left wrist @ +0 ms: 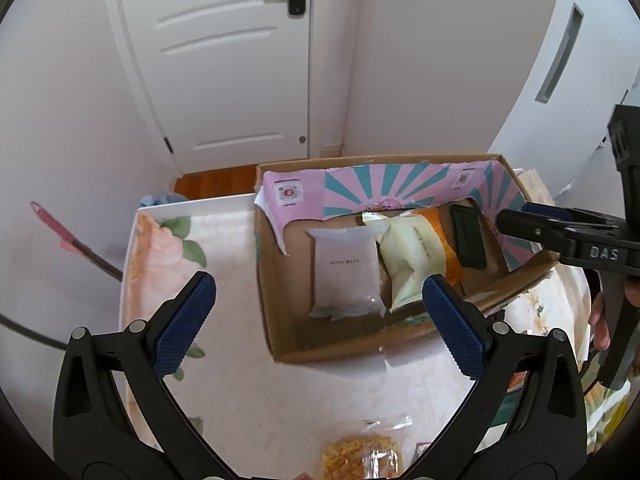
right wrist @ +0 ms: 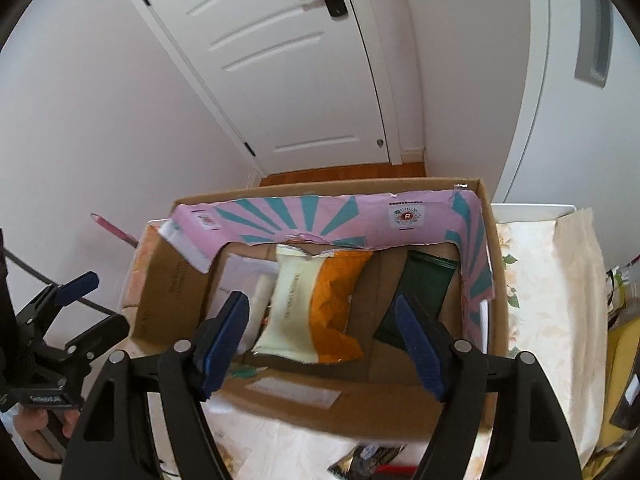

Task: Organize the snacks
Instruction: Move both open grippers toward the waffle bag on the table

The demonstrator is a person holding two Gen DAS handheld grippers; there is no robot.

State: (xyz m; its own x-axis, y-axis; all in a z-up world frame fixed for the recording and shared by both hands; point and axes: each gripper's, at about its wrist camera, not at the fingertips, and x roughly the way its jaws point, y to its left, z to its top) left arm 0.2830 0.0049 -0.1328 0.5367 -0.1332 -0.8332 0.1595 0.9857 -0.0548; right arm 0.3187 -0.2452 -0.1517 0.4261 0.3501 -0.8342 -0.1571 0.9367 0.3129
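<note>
An open cardboard box [left wrist: 264,264] with a pink and teal lining stands on the table. In it lie a pale pink packet [left wrist: 344,276], a cream packet [left wrist: 412,260], an orange packet [left wrist: 444,240] and a dark green packet [left wrist: 468,236]. My left gripper [left wrist: 320,320] hangs open and empty above the box's near left corner. My right gripper [right wrist: 322,340] is open over the box [right wrist: 392,404]. The cream packet [right wrist: 292,308] and orange packet [right wrist: 336,300] lie below its fingers, untouched. The dark green packet [right wrist: 416,284] lies by its right finger.
A floral cloth [left wrist: 232,248] covers the table. A yellow snack packet [left wrist: 360,456] and a dark packet [right wrist: 368,456] lie in front of the box. A paper bag [right wrist: 576,240] and a yellow bag [right wrist: 624,360] sit to the right. A white door stands behind.
</note>
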